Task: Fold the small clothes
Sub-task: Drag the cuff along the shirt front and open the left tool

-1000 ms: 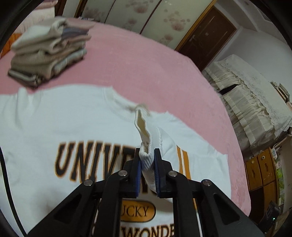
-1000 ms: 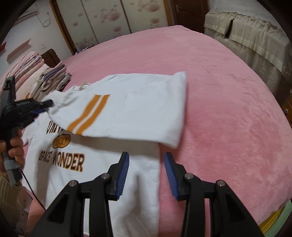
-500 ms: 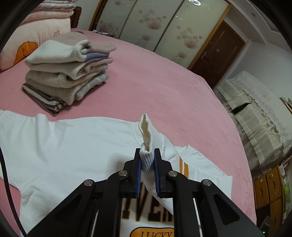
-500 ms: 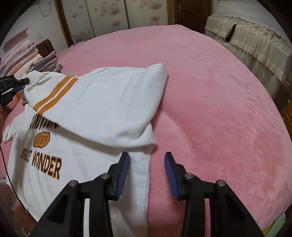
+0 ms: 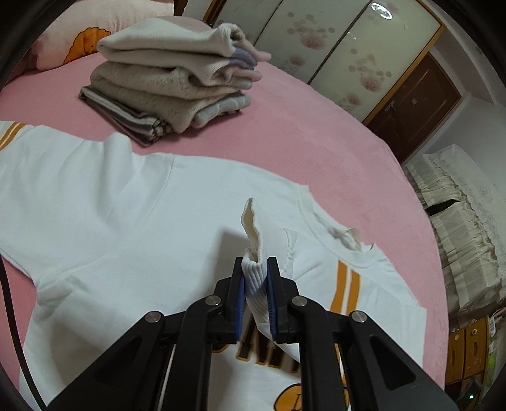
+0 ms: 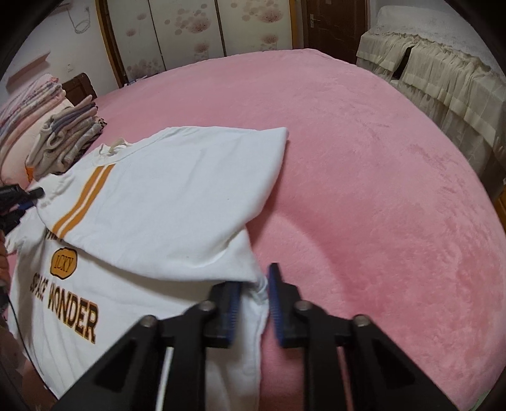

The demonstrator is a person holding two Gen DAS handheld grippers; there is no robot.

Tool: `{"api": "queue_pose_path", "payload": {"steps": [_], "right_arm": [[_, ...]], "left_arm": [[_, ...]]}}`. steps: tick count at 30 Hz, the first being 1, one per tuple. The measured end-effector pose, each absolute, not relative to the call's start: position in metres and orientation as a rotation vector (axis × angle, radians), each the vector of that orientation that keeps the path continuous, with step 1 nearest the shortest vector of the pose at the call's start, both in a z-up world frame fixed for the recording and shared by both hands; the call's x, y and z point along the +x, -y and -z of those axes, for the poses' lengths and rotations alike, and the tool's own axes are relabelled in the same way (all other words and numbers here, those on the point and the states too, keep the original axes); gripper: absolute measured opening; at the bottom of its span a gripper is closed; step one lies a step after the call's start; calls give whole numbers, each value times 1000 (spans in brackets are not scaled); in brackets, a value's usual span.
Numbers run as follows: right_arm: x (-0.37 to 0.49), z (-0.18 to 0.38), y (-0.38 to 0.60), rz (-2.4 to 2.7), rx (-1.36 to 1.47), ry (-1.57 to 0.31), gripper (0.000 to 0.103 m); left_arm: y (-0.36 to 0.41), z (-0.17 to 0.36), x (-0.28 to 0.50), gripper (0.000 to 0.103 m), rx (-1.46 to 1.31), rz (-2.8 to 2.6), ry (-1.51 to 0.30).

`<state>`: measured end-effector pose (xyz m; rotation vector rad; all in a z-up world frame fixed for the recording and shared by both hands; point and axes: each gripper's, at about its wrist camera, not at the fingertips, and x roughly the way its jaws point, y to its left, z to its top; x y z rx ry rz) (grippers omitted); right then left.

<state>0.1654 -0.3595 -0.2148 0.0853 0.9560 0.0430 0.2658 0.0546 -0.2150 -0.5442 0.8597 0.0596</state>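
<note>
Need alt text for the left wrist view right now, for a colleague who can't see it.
The left gripper is shut on the ribbed cuff of a white sweatshirt spread on a pink bed, the sleeve drawn across its chest. A stack of folded clothes sits behind.

Even indoor lighting is being provided from overhead; a ceiling lamp's glare [image 5: 381, 8] is being mirrored in wardrobe panels [image 5: 335, 47]. Soft shadows are being cast beneath the right gripper [image 6: 254, 303], itself motion-blurred. Fisheye edges are being bent and vignetted.
</note>
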Motion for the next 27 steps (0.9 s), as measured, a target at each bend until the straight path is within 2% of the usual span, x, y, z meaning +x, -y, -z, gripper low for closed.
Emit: {"api": "queue_pose_path", "payload": {"steps": [6,16,22,27], "right_arm": [[149,211,357,46,141,-894,10],[153,227,366,55,210,-977,11],[142,215,376,27,199,-992,26],[129,203,375,-4,154,-999,26]], "left_arm": [[-54,230,262,11,-548,-84,-862],[-67,248,254,13,-600,-73,-879],[-73,246,261,18,-604,-36,-908],[-70,247,269,18,-537,-34,-927]]}}
